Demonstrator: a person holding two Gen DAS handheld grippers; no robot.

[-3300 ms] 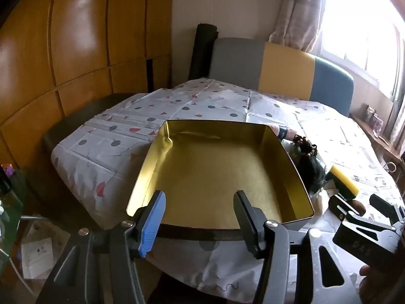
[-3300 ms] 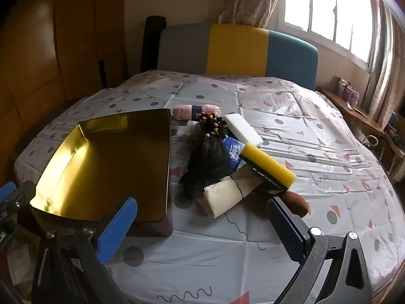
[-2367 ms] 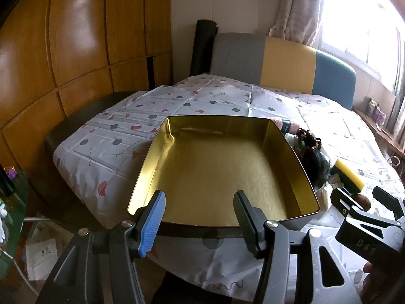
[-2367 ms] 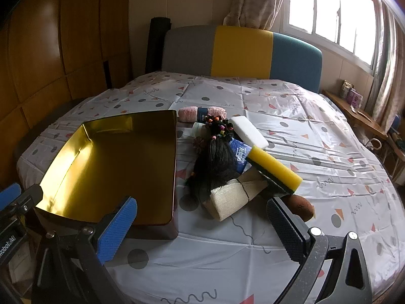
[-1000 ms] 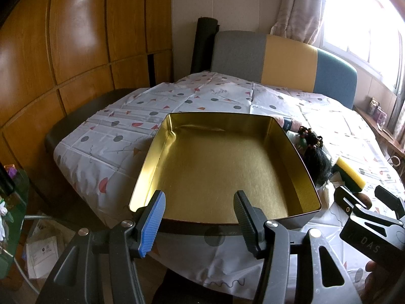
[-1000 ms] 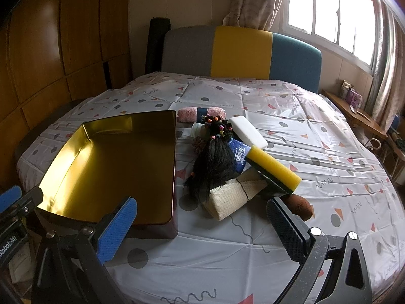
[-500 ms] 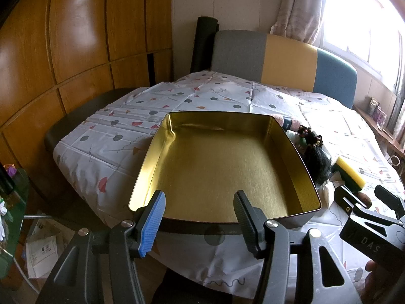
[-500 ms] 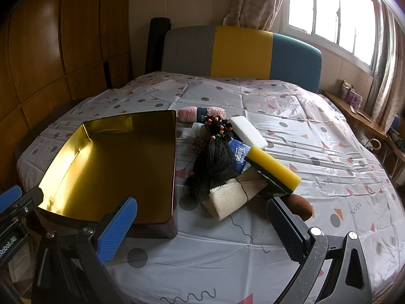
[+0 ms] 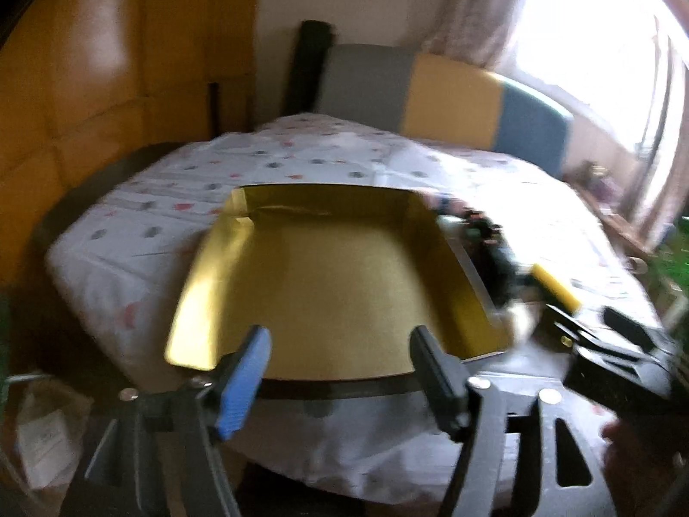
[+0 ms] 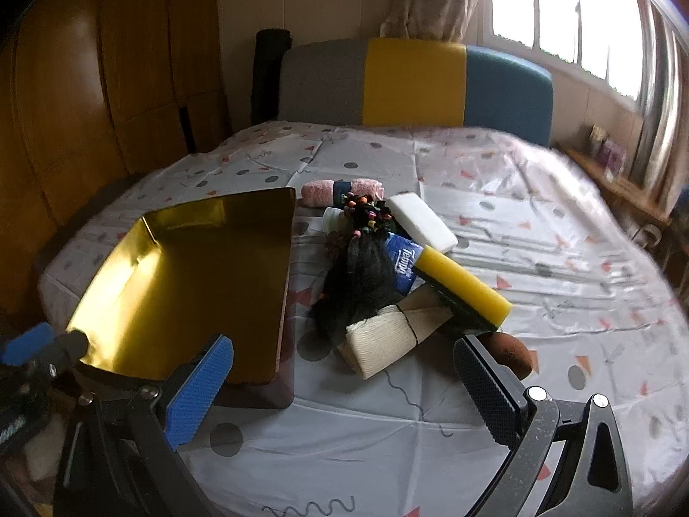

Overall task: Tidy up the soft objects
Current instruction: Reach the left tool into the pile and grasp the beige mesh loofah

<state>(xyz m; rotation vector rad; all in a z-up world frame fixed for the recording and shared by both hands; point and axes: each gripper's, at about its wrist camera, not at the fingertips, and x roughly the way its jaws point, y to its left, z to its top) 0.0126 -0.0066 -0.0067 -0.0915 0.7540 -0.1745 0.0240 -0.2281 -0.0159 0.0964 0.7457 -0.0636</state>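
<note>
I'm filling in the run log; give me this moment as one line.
left gripper: open, jaws just widened at gold tray near rim | right gripper: open, empty | soft items: piled beside tray | tray: empty

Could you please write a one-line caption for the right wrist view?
Open right gripper faces a pile of soft items beside the empty gold tin on the patterned tablecloth.

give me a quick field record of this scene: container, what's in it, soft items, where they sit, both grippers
container: gold tin tray, on the patterned tablecloth
contents: nothing in it yet
soft items: yellow sponge, white sponge, pink towel roll, black hair piece, blue tissue pack, cream cloth roll, brown object
location: piled on the cloth to the right of the tray
left hand-held gripper: jaws just opened wider, nothing between them, at the tray's near edge
right hand-held gripper: open, empty, short of the pile
</note>
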